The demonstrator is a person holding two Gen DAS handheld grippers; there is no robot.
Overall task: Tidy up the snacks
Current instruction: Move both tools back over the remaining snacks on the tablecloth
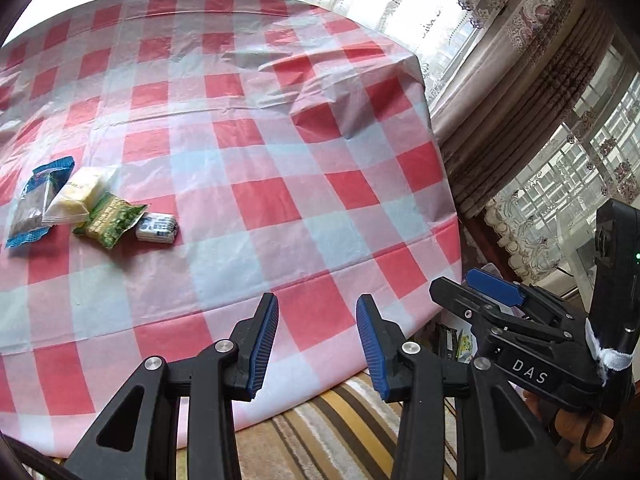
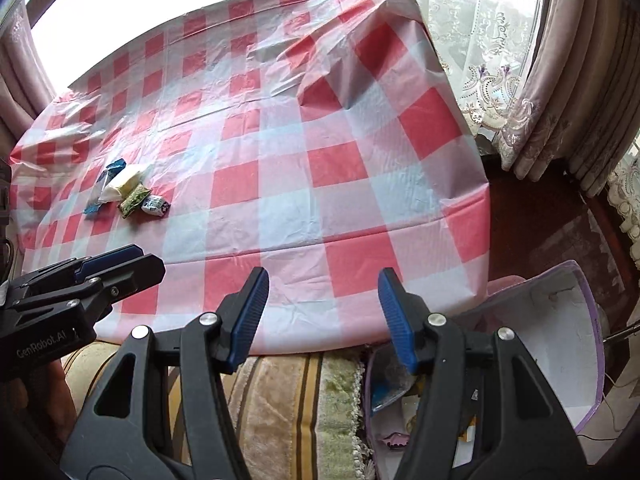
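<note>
While both pairs hover over the near edge of the counter (image 2: 360,216), the left tongs (image 1: 317,344) stand apart with nothing between the blue pads, and the right tongs (image 2: 324,320) gape wider, empty too. Just below and right of the right tongs sits a white, purple-edged box (image 2: 560,344) with wrappers inside. Under both lies a striped cushion (image 2: 280,400). Farther out, up and left of both tongs, four snacks huddle on the checked cloth: blue packet (image 1: 34,204), cream packet (image 1: 80,194), green packet (image 1: 112,220), small white candy (image 1: 157,228).
</note>
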